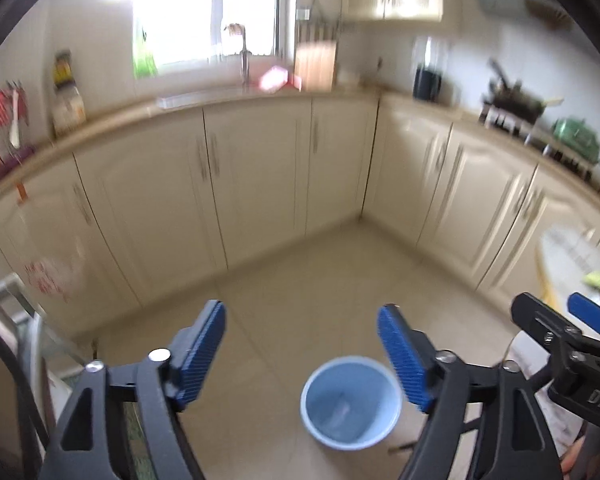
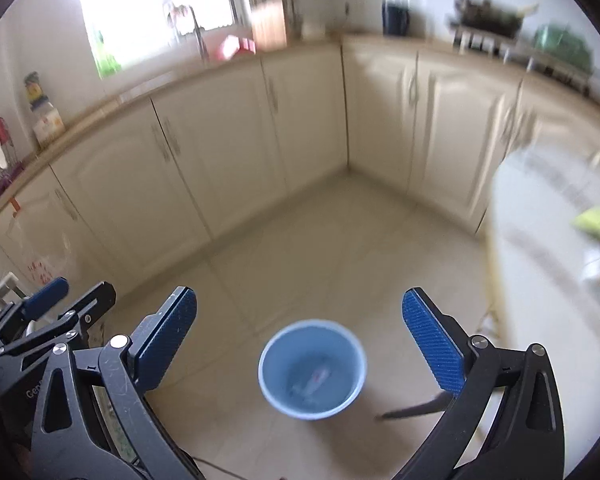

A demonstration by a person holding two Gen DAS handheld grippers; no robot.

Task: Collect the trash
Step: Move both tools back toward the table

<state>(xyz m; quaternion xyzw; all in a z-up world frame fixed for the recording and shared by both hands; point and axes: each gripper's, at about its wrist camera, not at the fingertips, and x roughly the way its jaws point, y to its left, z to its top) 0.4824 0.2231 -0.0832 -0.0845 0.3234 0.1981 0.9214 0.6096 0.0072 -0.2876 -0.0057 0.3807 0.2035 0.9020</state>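
Below both grippers, on the floor tiles, stands the blue trash bin, scraps inside. Left gripper and right gripper both gape, empty; remaining trash lies far right on the table, nearer the right.

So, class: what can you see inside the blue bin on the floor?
Inside the blue bin lies a small pale scrap near the bottom, blurred beyond naming. The bin's near wall hides part of the floor inside.

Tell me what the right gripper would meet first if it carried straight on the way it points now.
The right gripper, jaws open and empty, points down at the blue bin on the floor. Its line seems to run into the bin's open mouth; nothing shows in between, though blur leaves depth uncertain.
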